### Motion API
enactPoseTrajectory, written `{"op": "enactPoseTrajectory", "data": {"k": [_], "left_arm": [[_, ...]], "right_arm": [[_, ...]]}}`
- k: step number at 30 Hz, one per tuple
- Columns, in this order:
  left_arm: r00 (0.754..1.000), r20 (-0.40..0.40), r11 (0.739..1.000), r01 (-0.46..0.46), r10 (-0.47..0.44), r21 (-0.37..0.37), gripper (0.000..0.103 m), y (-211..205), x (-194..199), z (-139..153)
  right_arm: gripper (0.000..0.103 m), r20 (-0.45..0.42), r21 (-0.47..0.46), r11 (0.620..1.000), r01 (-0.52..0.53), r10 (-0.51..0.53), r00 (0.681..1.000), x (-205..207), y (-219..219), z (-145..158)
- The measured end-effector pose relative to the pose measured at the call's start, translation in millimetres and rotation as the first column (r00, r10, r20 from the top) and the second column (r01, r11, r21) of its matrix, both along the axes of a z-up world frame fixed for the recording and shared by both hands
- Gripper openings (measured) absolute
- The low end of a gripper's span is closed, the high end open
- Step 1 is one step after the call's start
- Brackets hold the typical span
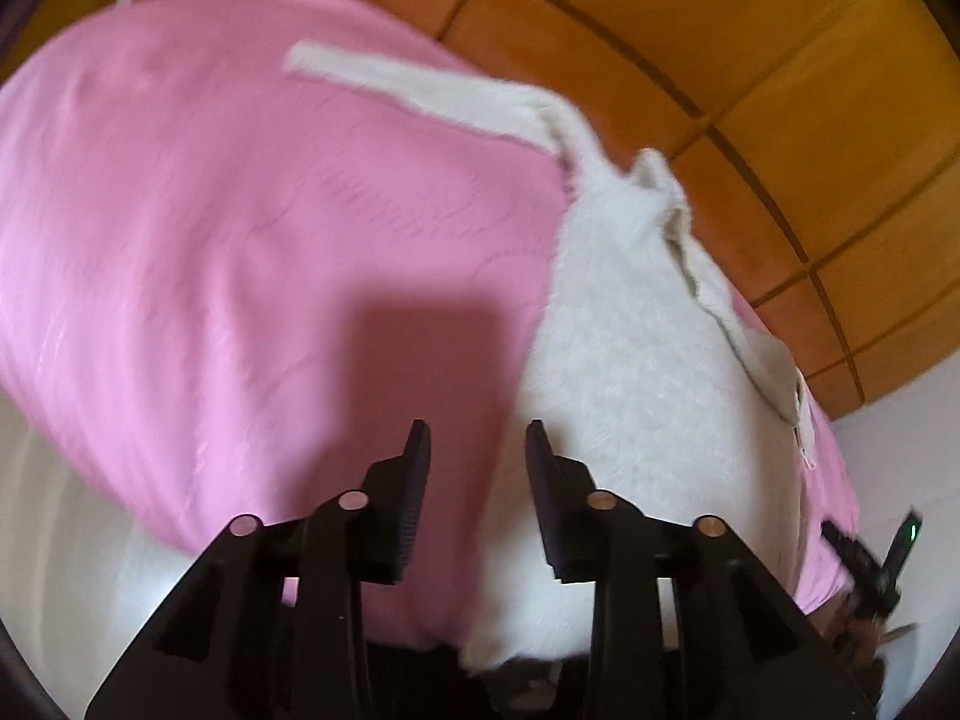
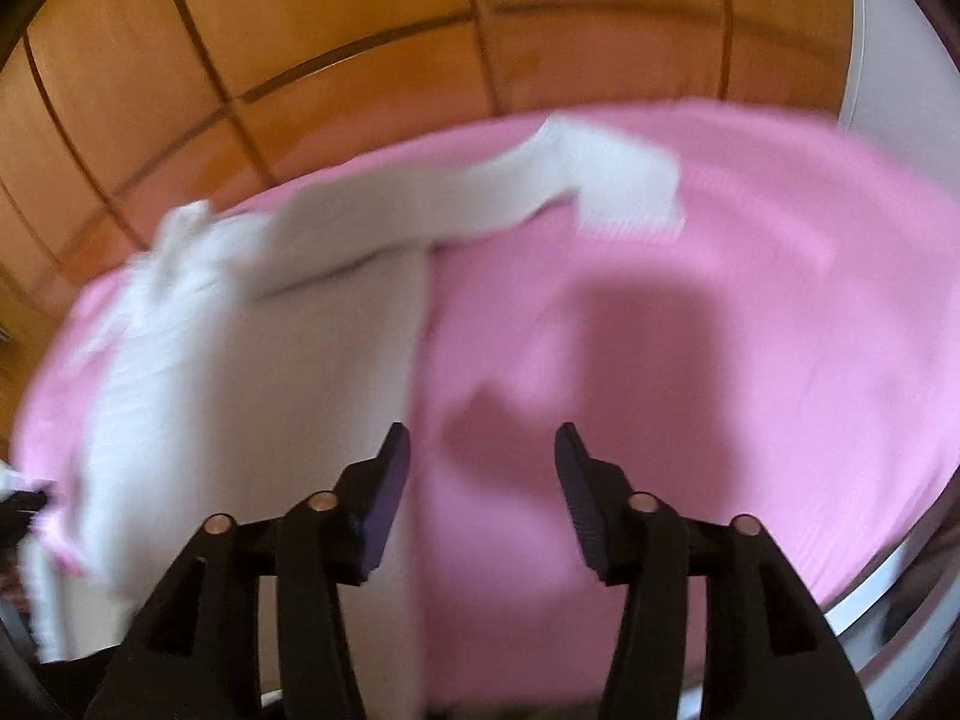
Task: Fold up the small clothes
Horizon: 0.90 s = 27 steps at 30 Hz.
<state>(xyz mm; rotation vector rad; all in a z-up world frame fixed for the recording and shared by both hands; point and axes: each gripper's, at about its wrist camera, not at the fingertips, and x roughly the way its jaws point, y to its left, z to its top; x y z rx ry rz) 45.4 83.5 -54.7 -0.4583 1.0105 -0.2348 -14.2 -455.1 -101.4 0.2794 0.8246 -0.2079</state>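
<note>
left wrist view: white garment [image 1: 630, 360] under released left tongs [image 1: 477, 438], right tongs [image 2: 483, 441] released too

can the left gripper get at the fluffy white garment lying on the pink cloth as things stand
Probably yes: the left gripper hangs open right over the fluffy white garment on the pink cloth, with nothing in between.

garment [image 1: 630, 372] on cloth [image 1: 240, 240] — wooden panels [image 1: 780, 90] behind

No readable text, label, number or sign shows anywhere.
</note>
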Motion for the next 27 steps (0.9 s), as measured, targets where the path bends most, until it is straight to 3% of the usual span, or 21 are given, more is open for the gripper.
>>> {"op": "enactPoseTrajectory", "data": {"k": [3,7,11,14,16,18,22,27], "left_arm": [[0.997,0.051,0.997,0.048,-0.05,0.054,0.044,-18.4,4.0,9.7],[0.988,0.077,0.988,0.128,-0.135,0.085,0.046,-54.2,14.0,12.2],[0.971,0.084,0.97,0.213,-0.224,0.121,0.046,-87.1,20.5,10.9],[0.954,0.079,0.953,0.278,-0.288,0.123,0.046,-108.6,28.3,7.7],[0.94,0.078,0.939,0.322,-0.332,0.118,0.046,-124.3,35.8,5.8],[0.928,0.076,0.926,0.354,-0.366,0.135,0.046,-139.6,43.6,2.8],[0.896,0.051,0.892,0.431,-0.441,0.135,0.046,-174.0,62.7,-8.5],[0.86,0.035,0.857,0.502,-0.509,0.116,0.046,-213.7,86.3,-18.9]], "right_arm": [[0.052,0.009,-0.129,0.991,0.03,-0.03,1.0,38.4,-12.6,-5.8],[0.05,-0.063,-0.325,0.945,0.035,-0.059,0.996,94.1,-29.3,-31.5],[0.047,-0.08,-0.377,0.922,0.091,-0.13,0.988,130.9,-56.0,-46.6],[0.007,-0.099,-0.412,0.903,0.12,-0.175,0.98,147.8,-72.7,-49.7],[0.006,-0.106,-0.427,0.898,0.104,-0.164,0.981,143.0,-78.3,-44.8],[0.006,-0.08,-0.454,0.885,0.105,-0.158,0.984,134.2,-78.2,-29.4],[0.006,0.071,-0.525,0.835,0.162,-0.147,0.987,79.0,-79.1,43.0],[0.006,0.22,-0.591,0.745,0.311,-0.222,0.95,10.9,-96.1,124.2]]}}
